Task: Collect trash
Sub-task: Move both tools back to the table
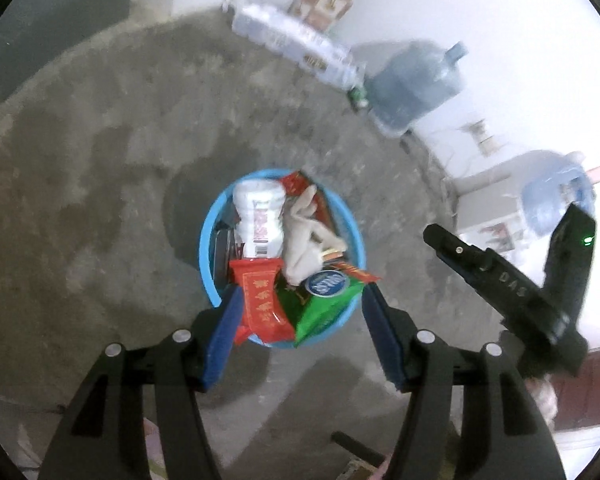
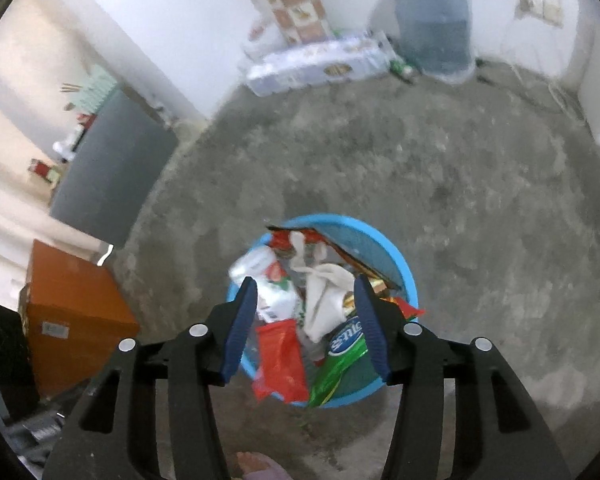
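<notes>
Only the left wrist view shows the other tool: the black right gripper (image 1: 432, 236) juts in from the right, its jaw state hidden from this angle. Only the right wrist view shows the orange cardboard box (image 2: 76, 316) and the grey metal cabinet (image 2: 112, 176) to the left. Both views look down on the round blue plastic bin (image 1: 208, 248), heaped with a white plastic bottle (image 1: 258, 216), a crumpled white cloth (image 1: 304, 236), a red foil wrapper (image 1: 260, 300) and a green snack bag (image 1: 324, 304). It stands on a rough grey concrete floor (image 2: 460, 184); against the white wall are a large blue water jug (image 2: 436, 20) and a shrink-wrapped pack of water bottles (image 2: 312, 64). The left gripper (image 1: 300, 304) hangs over the bin, spread wide and empty. In its own view the right gripper also gapes wide, gripping nothing.
</notes>
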Action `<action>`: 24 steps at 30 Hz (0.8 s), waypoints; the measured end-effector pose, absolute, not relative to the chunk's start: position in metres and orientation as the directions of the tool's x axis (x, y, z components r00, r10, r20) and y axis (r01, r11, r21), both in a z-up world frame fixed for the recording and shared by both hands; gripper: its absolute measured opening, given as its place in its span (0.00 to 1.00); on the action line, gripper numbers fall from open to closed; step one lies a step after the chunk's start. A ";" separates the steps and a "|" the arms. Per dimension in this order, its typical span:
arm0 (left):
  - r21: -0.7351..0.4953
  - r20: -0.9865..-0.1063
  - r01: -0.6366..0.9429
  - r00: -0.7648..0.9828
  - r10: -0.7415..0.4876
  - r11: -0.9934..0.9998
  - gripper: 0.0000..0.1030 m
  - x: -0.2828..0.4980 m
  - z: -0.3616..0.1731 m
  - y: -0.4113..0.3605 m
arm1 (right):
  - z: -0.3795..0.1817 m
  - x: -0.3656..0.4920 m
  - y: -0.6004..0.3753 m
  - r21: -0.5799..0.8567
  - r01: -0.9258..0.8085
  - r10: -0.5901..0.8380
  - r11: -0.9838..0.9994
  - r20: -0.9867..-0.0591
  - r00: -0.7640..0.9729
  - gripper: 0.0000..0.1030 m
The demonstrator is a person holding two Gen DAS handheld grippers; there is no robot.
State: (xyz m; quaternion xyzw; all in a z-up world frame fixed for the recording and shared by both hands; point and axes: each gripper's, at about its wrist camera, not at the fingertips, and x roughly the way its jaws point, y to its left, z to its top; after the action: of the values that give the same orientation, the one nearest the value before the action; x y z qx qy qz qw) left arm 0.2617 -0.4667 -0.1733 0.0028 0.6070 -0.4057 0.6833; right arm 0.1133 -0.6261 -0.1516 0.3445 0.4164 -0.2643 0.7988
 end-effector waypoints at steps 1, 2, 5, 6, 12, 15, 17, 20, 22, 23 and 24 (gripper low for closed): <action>-0.499 -0.821 0.555 -0.056 -0.568 0.666 0.57 0.260 -0.159 -0.454 | -0.136 0.108 -0.619 0.330 0.693 -0.149 0.640 -0.832 0.534 0.53; -0.507 -0.812 0.552 -0.048 -0.581 0.662 0.57 0.257 -0.145 -0.440 | -0.126 0.104 -0.615 0.333 0.682 -0.156 0.651 -0.820 0.550 0.54; -0.532 -0.772 0.548 0.000 -0.636 0.646 0.57 0.251 -0.101 -0.393 | -0.093 0.093 -0.596 0.361 0.643 -0.151 0.676 -0.786 0.600 0.56; -0.534 -0.761 0.545 0.023 -0.648 0.646 0.57 0.248 -0.089 -0.378 | -0.086 0.091 -0.592 0.372 0.631 -0.145 0.681 -0.777 0.613 0.56; -0.498 -0.698 0.560 0.195 -0.689 0.662 0.58 0.222 -0.019 -0.254 | -0.037 0.078 -0.532 0.471 0.512 -0.039 0.719 -0.708 0.705 0.62; -0.442 -0.688 0.540 0.308 -0.657 0.716 0.59 0.206 -0.003 -0.182 | -0.023 0.078 -0.495 0.523 0.432 0.050 0.735 -0.677 0.735 0.66; -0.406 -0.691 0.498 0.381 -0.614 0.766 0.60 0.195 0.000 -0.131 | -0.017 0.083 -0.466 0.575 0.368 0.144 0.731 -0.657 0.740 0.66; -0.394 -0.690 0.393 0.471 -0.550 0.831 0.60 0.180 0.000 -0.055 | -0.014 0.093 -0.424 0.635 0.280 0.259 0.720 -0.620 0.741 0.67; -0.403 -0.682 0.310 0.527 -0.508 0.861 0.60 0.171 -0.003 -0.009 | -0.015 0.104 -0.392 0.675 0.228 0.338 0.701 -0.596 0.728 0.67; -0.417 -0.678 0.254 0.552 -0.485 0.873 0.60 0.164 -0.006 0.017 | -0.016 0.109 -0.376 0.691 0.204 0.375 0.694 -0.587 0.717 0.67; -0.428 -0.677 0.209 0.571 -0.465 0.880 0.60 0.159 -0.010 0.038 | -0.019 0.117 -0.358 0.715 0.180 0.422 0.676 -0.576 0.700 0.67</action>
State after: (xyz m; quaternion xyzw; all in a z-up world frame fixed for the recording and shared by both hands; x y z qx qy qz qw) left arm 0.1588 0.0380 -0.0098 -0.1517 0.4213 -0.1929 0.8731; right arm 0.1169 -0.3580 -0.0186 0.3959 0.3804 0.0728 0.8326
